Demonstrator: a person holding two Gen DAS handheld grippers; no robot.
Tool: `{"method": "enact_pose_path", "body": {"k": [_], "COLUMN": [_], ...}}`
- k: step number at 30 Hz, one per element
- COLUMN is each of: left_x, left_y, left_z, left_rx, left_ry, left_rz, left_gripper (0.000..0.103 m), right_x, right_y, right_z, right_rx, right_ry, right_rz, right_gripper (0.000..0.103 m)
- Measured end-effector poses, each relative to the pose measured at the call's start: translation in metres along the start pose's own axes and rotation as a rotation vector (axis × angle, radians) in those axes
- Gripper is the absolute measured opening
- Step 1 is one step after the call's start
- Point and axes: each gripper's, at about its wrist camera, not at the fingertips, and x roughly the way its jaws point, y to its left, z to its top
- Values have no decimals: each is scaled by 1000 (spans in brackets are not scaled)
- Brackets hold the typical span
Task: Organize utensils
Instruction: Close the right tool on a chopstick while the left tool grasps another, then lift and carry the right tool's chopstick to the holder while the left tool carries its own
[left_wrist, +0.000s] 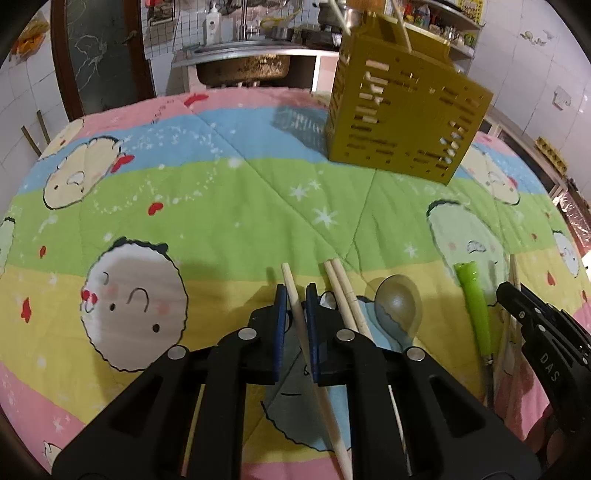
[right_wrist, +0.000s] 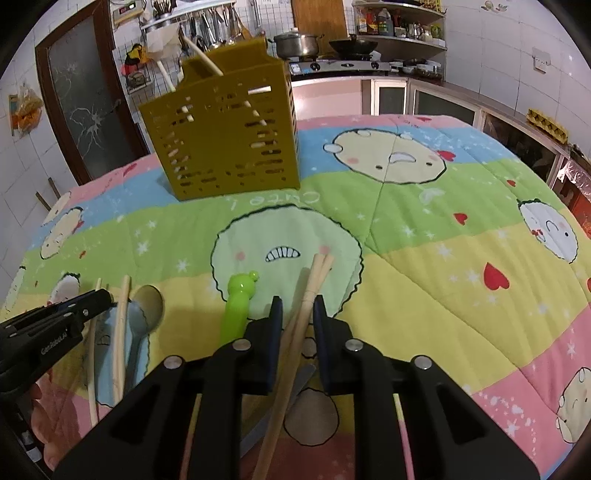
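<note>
Chopsticks lie low on the quilt (left_wrist: 221, 192), by a spoon (left_wrist: 399, 299) and a green tool (left_wrist: 474, 306). The left gripper (left_wrist: 295, 295) stands narrow around one chopstick (left_wrist: 295, 306); I cannot tell if it pinches. The right gripper (right_wrist: 297, 308) stands narrow around a pair (right_wrist: 314, 280). The sticks are thin and smooth, so one may slip or tip out. The soft quilt may snag a finger. The yellow holder (right_wrist: 225, 136) stands far back and could tip if bumped. Words: "DAS", "Cute".
</note>
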Motion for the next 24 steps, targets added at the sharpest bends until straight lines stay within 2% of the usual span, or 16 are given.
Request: {"method": "enact_pose_path", "body": {"k": [9, 17, 24], "left_x": [-37, -80, -105], "left_y": [8, 8, 10], "left_z": [5, 9, 10], "left_rx": [-1, 19, 27], "left_ry": [-90, -231, -299], "left_rz": [-32, -49, -66], "left_gripper": [9, 5, 4], "right_x": [-32, -63, -89], "right_y": [-1, -2, -5], "right_z": [8, 14, 23], "right_rx": [12, 14, 25], "right_ry": [-91, -186, -259], "right_rz": [32, 43, 59], "right_gripper": [15, 13, 12]}}
